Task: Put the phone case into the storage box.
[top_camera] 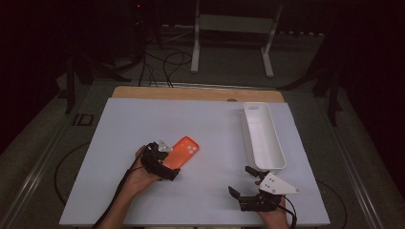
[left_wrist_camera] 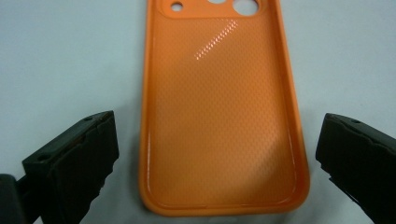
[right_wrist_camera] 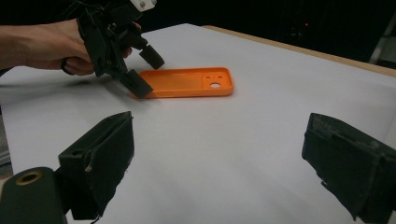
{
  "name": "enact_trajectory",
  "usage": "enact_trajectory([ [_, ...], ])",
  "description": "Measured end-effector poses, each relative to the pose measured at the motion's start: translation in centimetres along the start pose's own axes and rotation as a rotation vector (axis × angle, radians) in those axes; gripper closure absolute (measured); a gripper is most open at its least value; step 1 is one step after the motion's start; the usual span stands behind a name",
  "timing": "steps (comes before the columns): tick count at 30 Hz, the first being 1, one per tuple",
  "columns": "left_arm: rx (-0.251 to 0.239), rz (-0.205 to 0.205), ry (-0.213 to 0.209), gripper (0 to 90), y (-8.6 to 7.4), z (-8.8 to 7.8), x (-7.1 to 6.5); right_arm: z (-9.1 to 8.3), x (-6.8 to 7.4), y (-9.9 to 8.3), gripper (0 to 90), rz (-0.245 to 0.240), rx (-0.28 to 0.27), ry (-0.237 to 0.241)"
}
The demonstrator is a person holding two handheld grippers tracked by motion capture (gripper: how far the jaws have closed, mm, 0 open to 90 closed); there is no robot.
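Desk: a white desk (top_camera: 200,124) is lying under dim light, its wooden far edge showing beyond the white sheet.
Phone case: an orange phone case (top_camera: 183,151) is lying flat on the desk, hollow side up, with its camera cut-outs at the end pointing away from the person.
Left claw: the left claw (top_camera: 165,163) is hovering at the near end of the phone case, released, with one jaw standing on each side of the case's short edge. In the left gripper view the jaws are sitting apart from the phone case (left_wrist_camera: 223,116), not touching its sides.
Left hand: the left hand (top_camera: 138,177) is gripping the tool just on the near side of the phone case.
Right claw: the right claw (top_camera: 241,182) is waiting well to the right of the phone case, near the desk's front edge, released and holding nothing. In the right gripper view its jaws are framing bare desk, with the phone case (right_wrist_camera: 187,82) and left claw (right_wrist_camera: 144,70) farther off.
Tray: a long white tray (top_camera: 262,136) is sitting well to the right of the phone case, running lengthwise away from the person, just beyond the right claw.
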State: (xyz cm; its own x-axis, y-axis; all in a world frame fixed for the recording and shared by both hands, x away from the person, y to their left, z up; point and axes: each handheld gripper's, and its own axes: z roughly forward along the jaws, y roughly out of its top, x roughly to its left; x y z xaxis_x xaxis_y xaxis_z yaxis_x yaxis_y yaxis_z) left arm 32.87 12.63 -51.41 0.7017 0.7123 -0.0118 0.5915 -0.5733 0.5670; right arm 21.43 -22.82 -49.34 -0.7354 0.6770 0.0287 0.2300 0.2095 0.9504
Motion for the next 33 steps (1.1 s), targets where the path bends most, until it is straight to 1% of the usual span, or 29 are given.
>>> enact_trajectory([
  [4, 0.012, -0.001, -0.012, 2.1, 0.08, 0.17, -0.01, 0.01, 0.00, 0.00, 9.3, 0.000, 0.000, 0.000],
  [9, 0.026, 0.000, 0.002, 3.5, 0.14, 0.39, -0.10, -0.01, -0.02, -0.01, 9.3, 0.000, 0.000, -0.001],
  [16, 0.041, 0.009, -0.002, 4.7, 0.24, 0.40, -0.05, 0.02, 0.02, 0.00, 9.2, -0.001, 0.001, 0.001],
  [23, 0.069, 0.007, -0.001, 7.1, 0.56, 0.41, -0.04, 0.04, 0.04, 0.00, 9.3, -0.004, 0.003, 0.002],
  [26, 0.071, 0.002, 0.001, 8.1, 0.59, 0.38, -0.01, 0.05, 0.07, -0.01, 9.3, -0.005, 0.003, 0.003],
  [33, 0.067, 0.003, 0.008, 15.1, 0.62, 0.18, 0.16, 0.09, 0.08, -0.02, 9.3, -0.005, 0.006, 0.003],
])
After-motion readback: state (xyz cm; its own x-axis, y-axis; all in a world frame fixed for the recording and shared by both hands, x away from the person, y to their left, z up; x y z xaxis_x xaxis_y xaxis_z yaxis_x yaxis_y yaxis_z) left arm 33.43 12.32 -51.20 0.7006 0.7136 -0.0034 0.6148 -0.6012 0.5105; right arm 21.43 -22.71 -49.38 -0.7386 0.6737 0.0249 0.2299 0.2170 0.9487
